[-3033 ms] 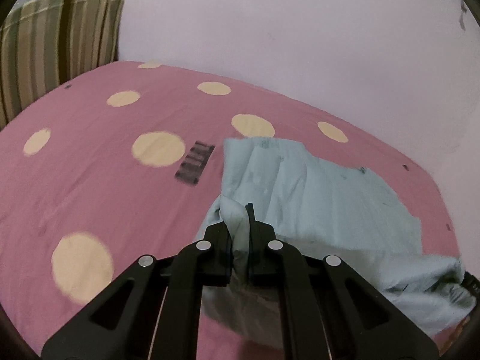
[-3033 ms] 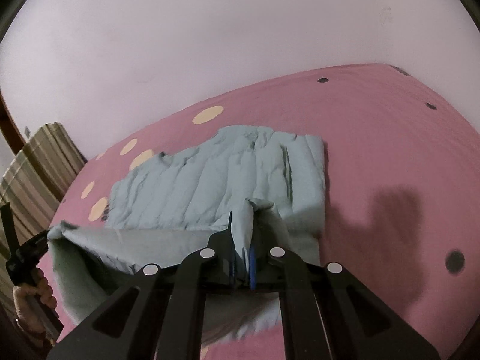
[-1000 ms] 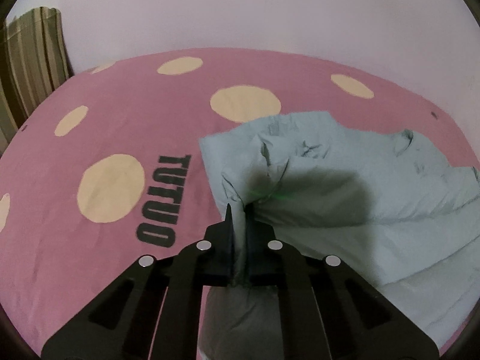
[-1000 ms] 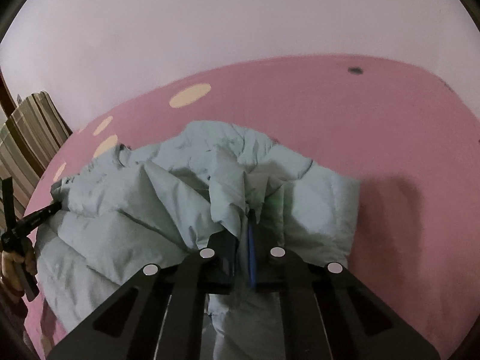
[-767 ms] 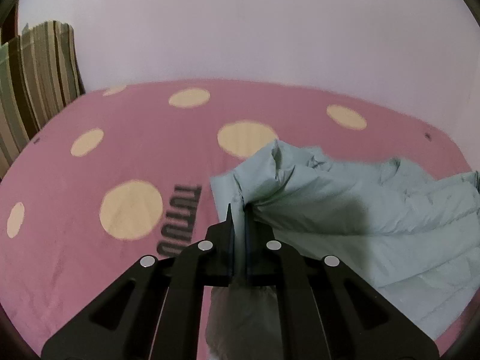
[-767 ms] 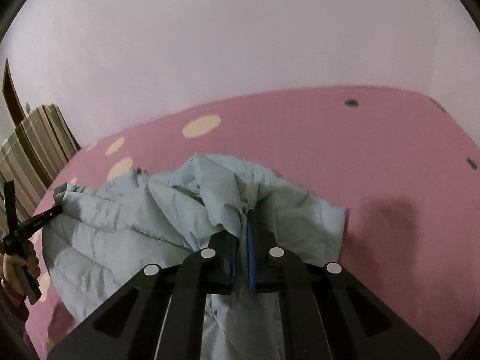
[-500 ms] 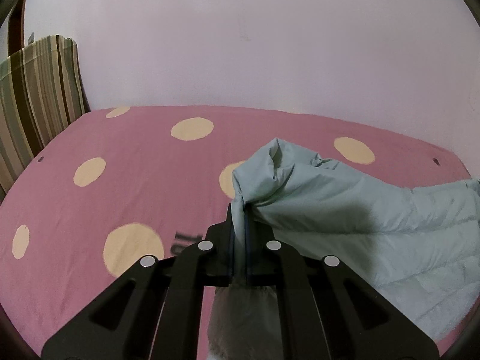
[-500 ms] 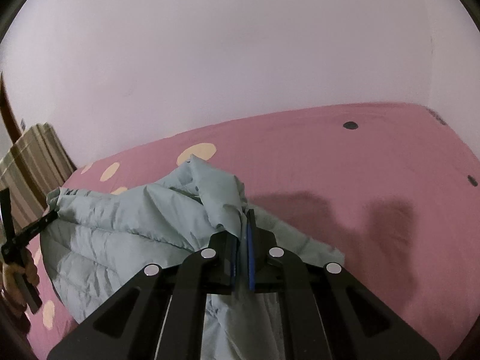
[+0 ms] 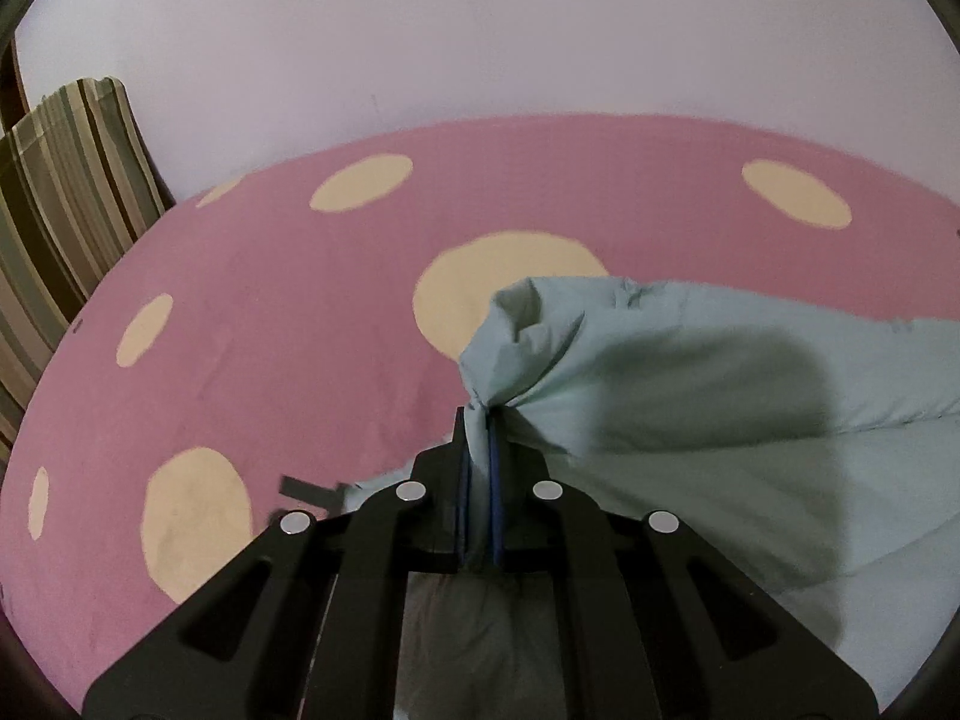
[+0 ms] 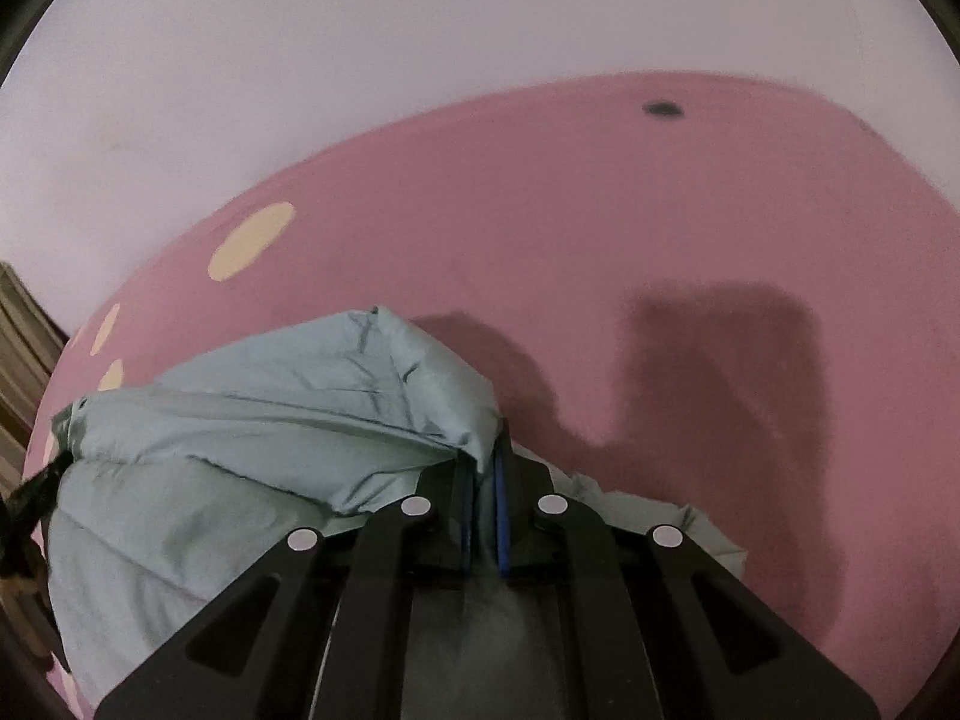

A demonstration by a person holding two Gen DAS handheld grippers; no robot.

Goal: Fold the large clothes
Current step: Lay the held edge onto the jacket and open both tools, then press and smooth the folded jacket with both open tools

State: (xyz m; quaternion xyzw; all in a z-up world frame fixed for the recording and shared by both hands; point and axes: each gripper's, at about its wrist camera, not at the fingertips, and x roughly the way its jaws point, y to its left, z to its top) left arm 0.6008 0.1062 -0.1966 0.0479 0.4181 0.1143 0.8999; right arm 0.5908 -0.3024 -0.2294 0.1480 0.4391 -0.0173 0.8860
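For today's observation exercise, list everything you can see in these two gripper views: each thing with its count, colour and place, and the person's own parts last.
garment: one, pale blue-green, quilted, lifted above the sheet, pinched at two spots.
sheet: one, pink with cream dots, under the garment.
striped cushion: one, green, brown and cream, at the left edge.
wall: one, pale, behind the sheet.
left gripper: one, black, shut on the garment.
right gripper: one, black, shut on the garment.
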